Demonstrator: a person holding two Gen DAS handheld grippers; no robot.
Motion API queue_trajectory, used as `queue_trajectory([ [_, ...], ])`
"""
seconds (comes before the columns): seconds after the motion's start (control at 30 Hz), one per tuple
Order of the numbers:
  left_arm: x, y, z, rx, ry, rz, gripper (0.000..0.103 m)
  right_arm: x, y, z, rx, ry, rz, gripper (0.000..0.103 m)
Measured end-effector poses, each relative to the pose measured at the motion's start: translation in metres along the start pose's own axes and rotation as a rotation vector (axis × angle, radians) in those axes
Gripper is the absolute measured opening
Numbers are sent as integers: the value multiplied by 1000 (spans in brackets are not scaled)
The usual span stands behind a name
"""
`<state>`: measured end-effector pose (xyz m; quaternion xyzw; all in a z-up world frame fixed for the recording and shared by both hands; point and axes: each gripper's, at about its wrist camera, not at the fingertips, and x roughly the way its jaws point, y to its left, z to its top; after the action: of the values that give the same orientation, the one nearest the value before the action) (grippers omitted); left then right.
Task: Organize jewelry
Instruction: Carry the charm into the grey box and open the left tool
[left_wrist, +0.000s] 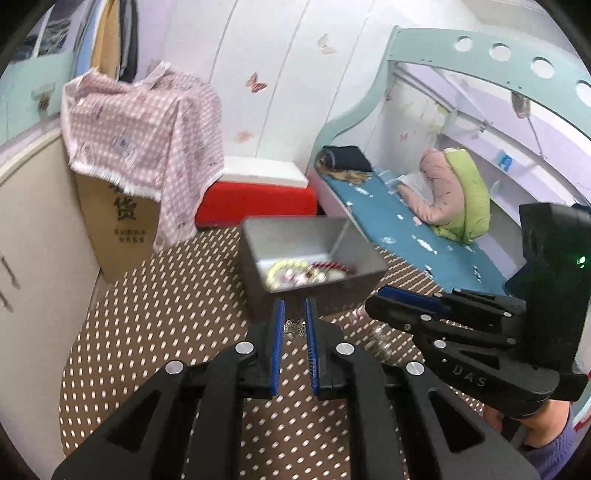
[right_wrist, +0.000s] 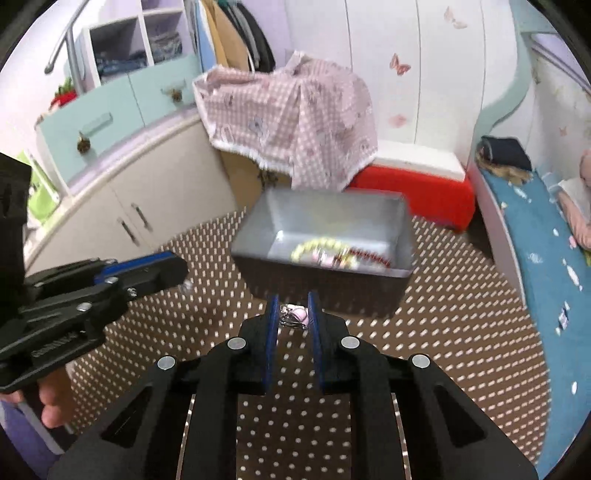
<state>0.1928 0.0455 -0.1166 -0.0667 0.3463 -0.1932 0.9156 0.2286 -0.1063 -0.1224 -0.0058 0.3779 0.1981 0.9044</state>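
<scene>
A grey box (left_wrist: 354, 254) stands on the dotted brown mat; it also shows in the right wrist view (right_wrist: 402, 236). Inside lie a pale yellow bead bracelet (left_wrist: 282, 267) (right_wrist: 314, 245), a red bead string (left_wrist: 328, 265) (right_wrist: 369, 254) and pink pieces. My left gripper (left_wrist: 294, 321) is just before the box's near wall, shut on a small silver charm (left_wrist: 293, 328). My right gripper (right_wrist: 291, 314) is also close before the box, shut on a pink charm with metal rings (right_wrist: 295, 315). Each gripper shows from the side in the other's view (left_wrist: 406, 299) (right_wrist: 147, 269).
A cardboard box draped with a pink checked cloth (left_wrist: 147, 129) stands behind, next to a red and white stool (left_wrist: 258, 195). A bed with a blue sheet (left_wrist: 406, 229) lies on the right, cabinets (right_wrist: 110, 206) on the left. A silver piece (left_wrist: 380, 343) lies on the mat.
</scene>
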Motion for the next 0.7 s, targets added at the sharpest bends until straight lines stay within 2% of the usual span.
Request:
queue_trajectory([
  [0.17, 8, -13, 25, 17, -5, -29, 10, -13, -14, 25, 14, -47, -12, 17],
  [0.37, 31, -12, 60, -18, 20, -67, 10, -5, -31, 50, 60, -70, 1, 17],
  [0.5, 54, -9, 71, -32, 60, -53, 10, 14, -38, 58, 78, -48, 2, 17],
  [0.7, 89, 0, 68, -74, 153, -41, 10, 44, -42, 55, 83, 7, 0, 17],
])
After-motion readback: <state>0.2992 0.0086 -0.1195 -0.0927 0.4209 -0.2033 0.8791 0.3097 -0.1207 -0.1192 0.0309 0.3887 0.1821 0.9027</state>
